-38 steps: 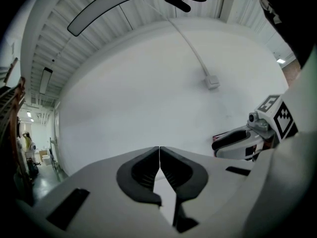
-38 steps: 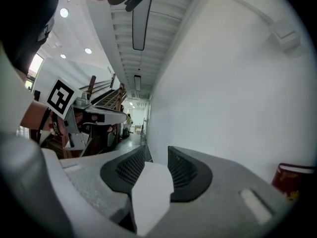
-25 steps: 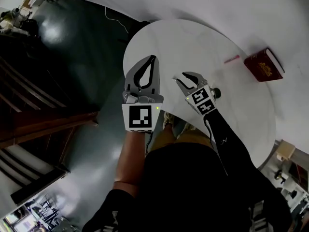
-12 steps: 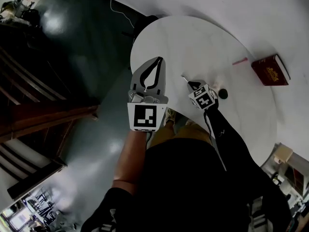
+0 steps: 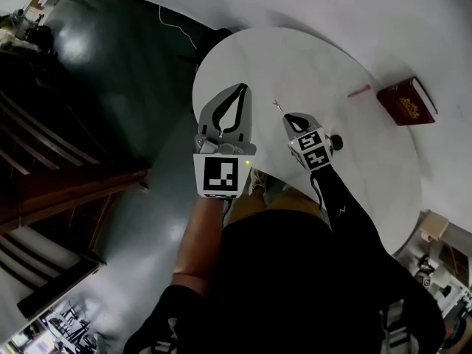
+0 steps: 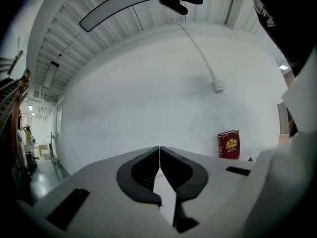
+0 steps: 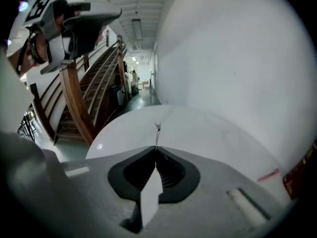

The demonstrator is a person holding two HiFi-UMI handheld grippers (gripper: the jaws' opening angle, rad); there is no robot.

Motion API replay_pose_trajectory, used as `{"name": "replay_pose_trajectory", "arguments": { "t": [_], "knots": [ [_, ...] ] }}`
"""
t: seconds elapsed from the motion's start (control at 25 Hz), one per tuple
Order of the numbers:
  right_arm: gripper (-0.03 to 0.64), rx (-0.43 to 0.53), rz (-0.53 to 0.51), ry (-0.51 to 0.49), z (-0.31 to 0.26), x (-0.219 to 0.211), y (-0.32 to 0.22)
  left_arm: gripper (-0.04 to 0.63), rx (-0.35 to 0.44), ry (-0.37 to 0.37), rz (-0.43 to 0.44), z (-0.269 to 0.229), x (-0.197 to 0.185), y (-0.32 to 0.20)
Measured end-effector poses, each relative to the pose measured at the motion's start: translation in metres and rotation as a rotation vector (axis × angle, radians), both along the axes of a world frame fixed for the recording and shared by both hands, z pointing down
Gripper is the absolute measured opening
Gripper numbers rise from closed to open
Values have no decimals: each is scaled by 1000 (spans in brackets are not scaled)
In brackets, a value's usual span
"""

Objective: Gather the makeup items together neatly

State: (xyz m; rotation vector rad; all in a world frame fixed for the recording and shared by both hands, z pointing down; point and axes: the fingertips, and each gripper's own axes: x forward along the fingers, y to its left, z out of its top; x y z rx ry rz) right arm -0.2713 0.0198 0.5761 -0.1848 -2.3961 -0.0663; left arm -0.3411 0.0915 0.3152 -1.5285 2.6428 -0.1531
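My right gripper (image 5: 286, 118) hangs over the near part of the round white table (image 5: 295, 57), shut on a thin metal tool (image 7: 157, 133). The tool's forked end pokes out ahead of the tips (image 5: 276, 106). Whether it touches the table I cannot tell. A slim pink item (image 5: 359, 91) lies farther right, also seen as the pink item (image 7: 268, 174) in the right gripper view. A small black round item (image 5: 337, 141) sits just right of the right gripper. My left gripper (image 5: 241, 89) is held beside it at the table's near-left edge, shut and empty (image 6: 159, 148).
A dark red book (image 5: 405, 100) lies at the table's right side and shows in the left gripper view (image 6: 229, 144). Wooden stairs (image 7: 84, 103) rise at the left. The dark floor (image 5: 110, 87) lies beyond the table's left edge.
The right jaws stood open a second ago and are now shut on the thin metal tool. The left gripper has stayed put.
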Motion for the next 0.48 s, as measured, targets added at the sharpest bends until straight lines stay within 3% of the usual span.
{"name": "replay_pose_trajectory", "arguments": {
  "t": [0.24,0.36,0.48],
  "knots": [
    [9,16,134,-235,-97,-3,-26,8,34,0,77,-14,8,-31],
    [9,40,186,-335,-139,-1,-40,8,9,2,104,-14,8,-47],
    [9,55,254,-415,-167,2,-62,8,42,-13,178,-22,9,-77]
  ]
}}
